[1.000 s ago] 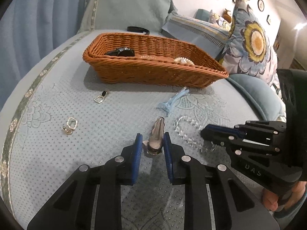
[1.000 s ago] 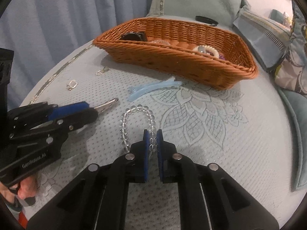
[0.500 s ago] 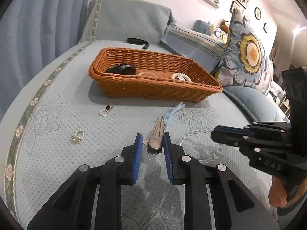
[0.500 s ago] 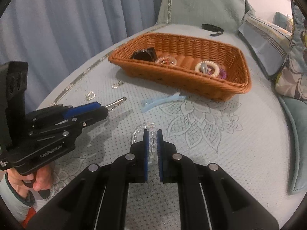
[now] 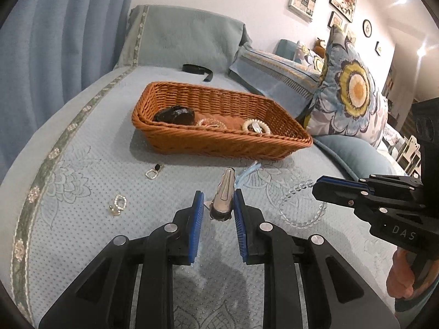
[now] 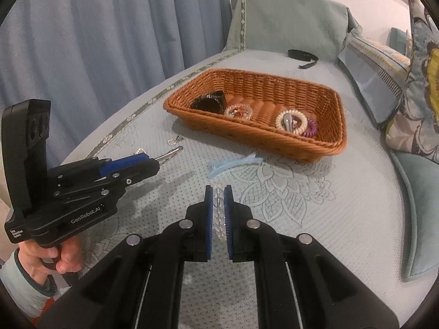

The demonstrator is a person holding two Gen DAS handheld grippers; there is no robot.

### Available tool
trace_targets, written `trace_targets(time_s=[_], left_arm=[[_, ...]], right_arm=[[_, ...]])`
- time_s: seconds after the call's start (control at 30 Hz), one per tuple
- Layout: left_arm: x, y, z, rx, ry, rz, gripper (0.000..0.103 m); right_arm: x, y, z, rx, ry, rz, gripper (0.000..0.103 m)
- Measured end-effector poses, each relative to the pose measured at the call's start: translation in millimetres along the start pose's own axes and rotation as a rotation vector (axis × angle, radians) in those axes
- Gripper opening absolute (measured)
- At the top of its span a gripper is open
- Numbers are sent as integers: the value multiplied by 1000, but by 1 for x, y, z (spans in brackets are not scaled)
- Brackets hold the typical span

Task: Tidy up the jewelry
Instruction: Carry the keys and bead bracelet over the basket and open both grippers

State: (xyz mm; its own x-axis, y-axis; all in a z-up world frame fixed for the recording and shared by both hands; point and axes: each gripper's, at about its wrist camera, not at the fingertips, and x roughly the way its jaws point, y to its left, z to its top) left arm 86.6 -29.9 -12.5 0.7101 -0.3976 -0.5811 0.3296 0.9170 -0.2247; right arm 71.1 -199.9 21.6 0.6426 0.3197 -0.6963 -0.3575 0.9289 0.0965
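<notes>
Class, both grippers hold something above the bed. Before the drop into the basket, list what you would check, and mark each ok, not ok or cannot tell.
1. Left gripper shut on silver hair clip: ok.
2. Right gripper shut on clear bead bracelet: ok.
3. Bracelet loop hangs free of the left gripper: ok.
4. Wicker basket has bare floor for both: ok.
5. Grippers above the basket: not ok, short of it.
6. Two earrings and blue clip left on the bedspread: not ok.
</notes>
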Motion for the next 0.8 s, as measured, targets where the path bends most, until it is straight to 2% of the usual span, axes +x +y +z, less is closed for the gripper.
trace_targets(time_s=[0.37, 0.5, 0.63, 0.8], left_arm=[[-14, -7, 13, -12, -42, -40, 20], [-14, -11, 22, 6, -47, -29, 20], [-14, -14, 47, 21, -70, -25, 20], [5, -13, 87, 19, -86, -51, 20]], right_arm=[[-17, -1, 12, -1, -53, -1, 6], [-23, -3, 25, 7, -80, -5, 6], [-29, -7, 44, 0, -112, -21, 6], [-16, -20, 85, -7, -125, -53, 6]])
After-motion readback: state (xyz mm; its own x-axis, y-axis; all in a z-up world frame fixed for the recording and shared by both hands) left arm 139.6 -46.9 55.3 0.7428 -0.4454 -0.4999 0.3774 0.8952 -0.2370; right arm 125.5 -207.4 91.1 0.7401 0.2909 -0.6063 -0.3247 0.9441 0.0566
